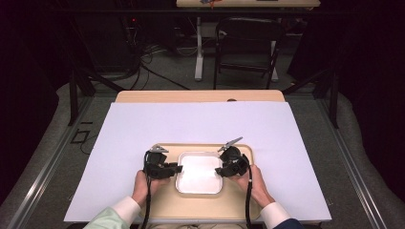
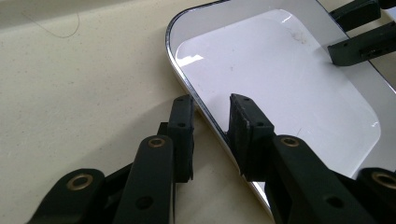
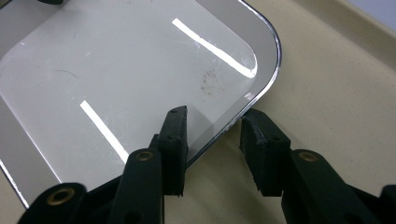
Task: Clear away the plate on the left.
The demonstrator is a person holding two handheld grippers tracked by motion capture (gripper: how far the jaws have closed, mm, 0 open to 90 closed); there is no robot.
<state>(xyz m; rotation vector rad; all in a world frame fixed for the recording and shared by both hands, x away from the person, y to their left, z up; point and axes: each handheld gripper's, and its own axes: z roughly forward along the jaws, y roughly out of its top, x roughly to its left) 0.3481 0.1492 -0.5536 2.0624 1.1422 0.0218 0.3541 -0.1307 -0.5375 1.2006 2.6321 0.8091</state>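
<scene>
A white, square, shallow dish (image 1: pixel 199 191) with rounded corners sits empty on a beige tray (image 1: pixel 191 207). My left gripper (image 1: pixel 177 168) is at the dish's left rim and my right gripper (image 1: pixel 219 171) at its right rim. In the left gripper view the dish (image 2: pixel 280 70) has its rim running between the jaws of my left gripper (image 2: pixel 211 105), which stand open, one inside the dish and one over the tray (image 2: pixel 93 93). In the right gripper view my right gripper (image 3: pixel 215 116) straddles the dish (image 3: pixel 116 60) rim the same way, open.
The beige tray lies on a white sheet (image 1: pixel 143 124) that covers a wooden table (image 1: pixel 200 96). A dark chair (image 1: pixel 248 43) and a table leg (image 1: pixel 198 52) stand on the floor beyond. The right gripper's jaws (image 2: pixel 362 32) show far off in the left gripper view.
</scene>
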